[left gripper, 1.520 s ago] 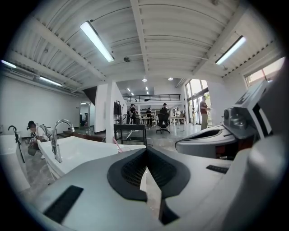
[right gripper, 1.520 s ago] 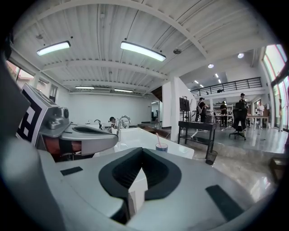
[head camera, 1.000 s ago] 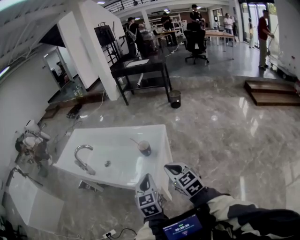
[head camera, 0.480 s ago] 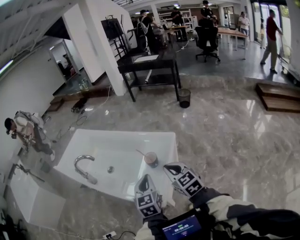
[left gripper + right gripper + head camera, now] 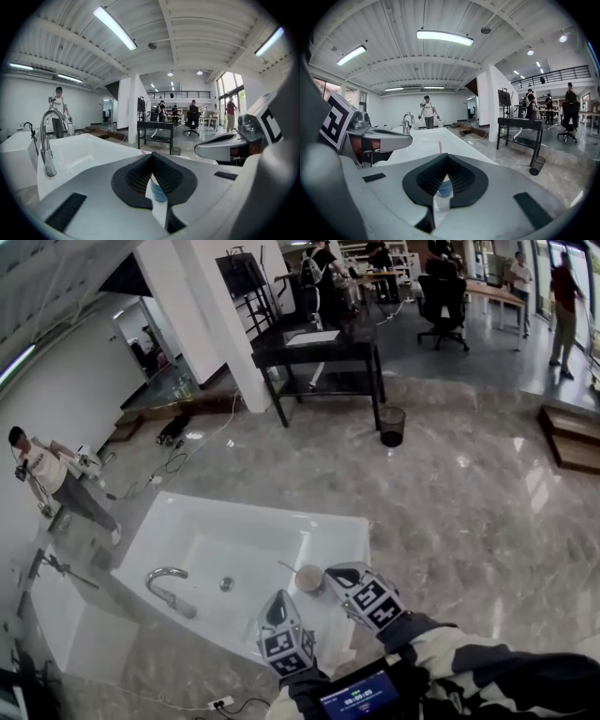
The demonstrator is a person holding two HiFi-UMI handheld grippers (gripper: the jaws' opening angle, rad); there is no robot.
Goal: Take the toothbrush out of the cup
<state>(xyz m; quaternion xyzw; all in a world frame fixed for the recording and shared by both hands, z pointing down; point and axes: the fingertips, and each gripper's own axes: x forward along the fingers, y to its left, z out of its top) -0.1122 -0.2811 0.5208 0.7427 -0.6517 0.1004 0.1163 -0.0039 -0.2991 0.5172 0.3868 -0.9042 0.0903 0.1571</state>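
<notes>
- The cup point(image 5: 308, 577) stood on the right ledge of the white sink point(image 5: 244, 510), with the toothbrush point(image 5: 287, 567) in it, leaning left;
- The left gripper point(image 5: 274, 604) had its jaws pressed together on nothing, just near of the cup;
- The right gripper point(image 5: 334, 572) was also pressed together and empty, just right of the cup.

The left gripper point(image 5: 151, 159), jaws together, faces what seems a cup point(image 5: 157, 192) on the white sink point(image 5: 89, 150).

Open basin point(image 5: 234, 554) between faucet point(image 5: 167, 587) and cup point(image 5: 308, 577)
</notes>
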